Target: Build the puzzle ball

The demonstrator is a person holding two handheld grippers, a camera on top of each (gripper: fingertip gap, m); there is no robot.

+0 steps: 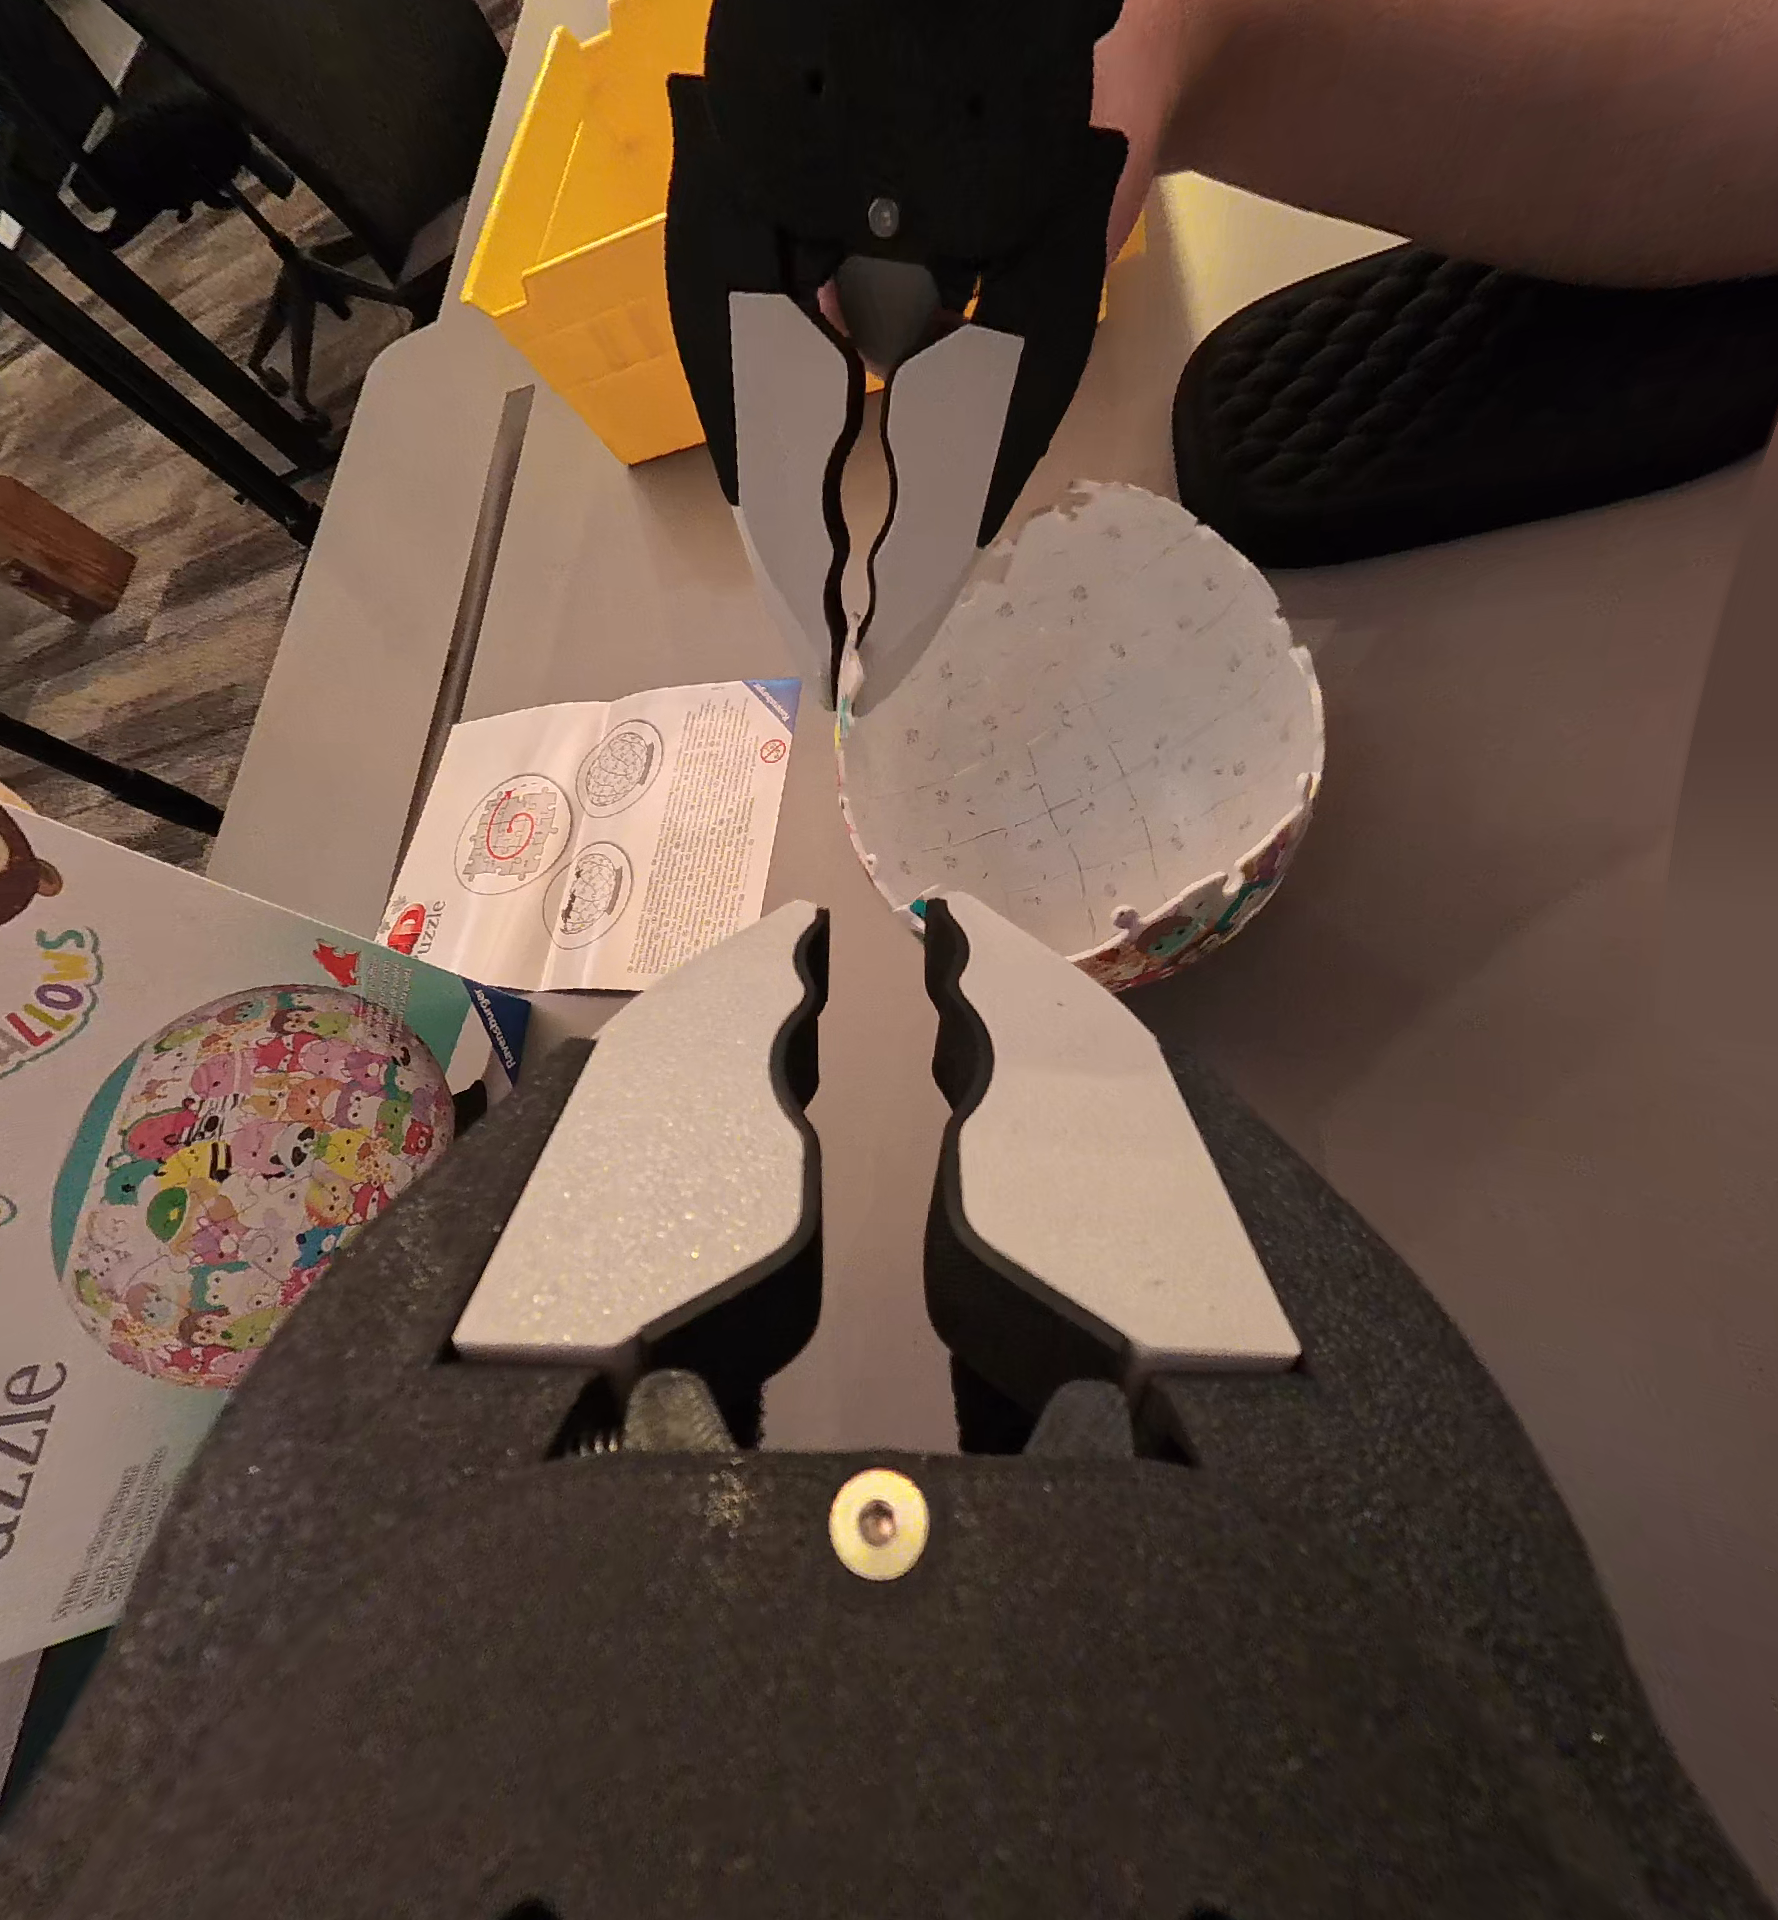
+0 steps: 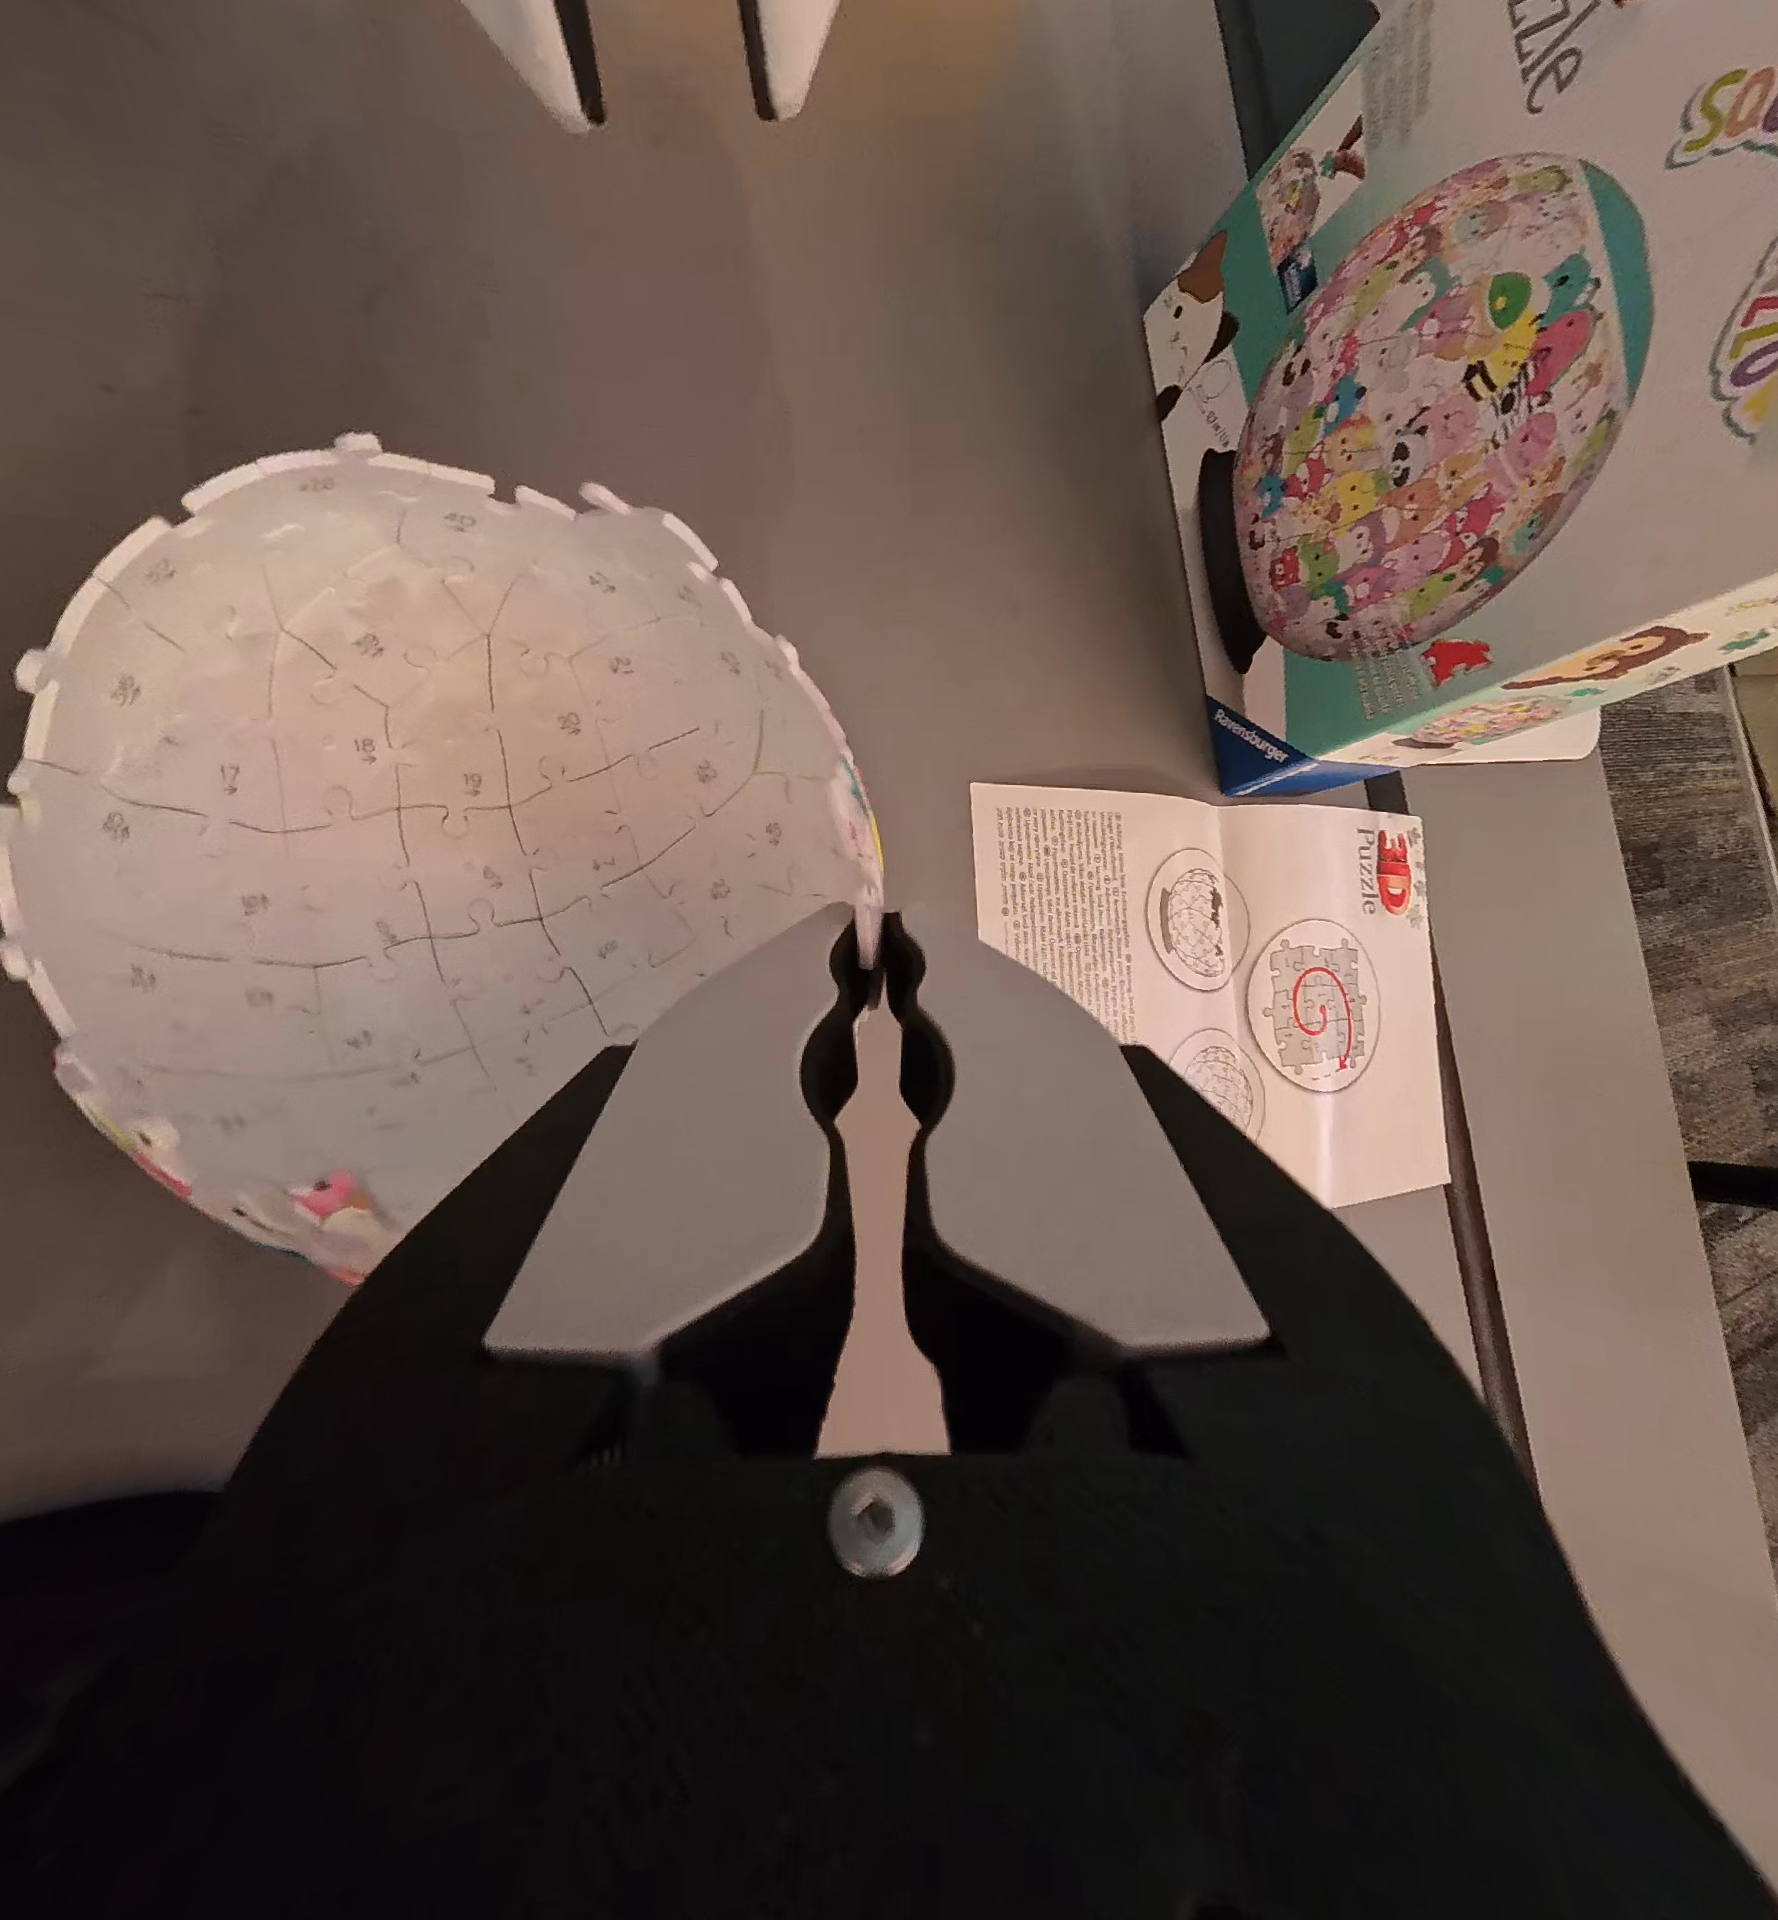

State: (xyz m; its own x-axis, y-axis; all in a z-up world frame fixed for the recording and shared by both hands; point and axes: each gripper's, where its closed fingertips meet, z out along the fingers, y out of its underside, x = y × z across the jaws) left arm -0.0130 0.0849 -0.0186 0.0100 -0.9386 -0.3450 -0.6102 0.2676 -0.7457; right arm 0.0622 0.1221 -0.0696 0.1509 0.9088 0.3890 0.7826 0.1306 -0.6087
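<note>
Right gripper [image 2: 872, 951]: jaws pinched together on the rim of the half-built puzzle ball [image 2: 386, 810], a white curved plastic shell of interlocked pieces with a colourful printed outside. The left wrist view shows the same grip from the opposite side [image 1: 849, 665]. The shell is tilted on its side on the grey desk [image 2: 449, 260], its open hollow facing the cameras.

Left gripper [image 1: 877, 925]: jaws apart with nothing between them, tips just beside the shell's near rim [image 1: 1082, 748]; cannot tell if they touch it.

A white folded instruction leaflet [image 1: 604, 842] lies flat just beside the shell, toward the desk edge. The printed cardboard puzzle box [image 2: 1508, 416] sits beyond the leaflet and overhangs that edge. A yellow plastic bin [image 1: 573, 270] stands behind the right gripper. A black padded cushion [image 1: 1467, 405] lies on the desk near the shell, with a person's arm [image 1: 1487, 135] above it.
</note>
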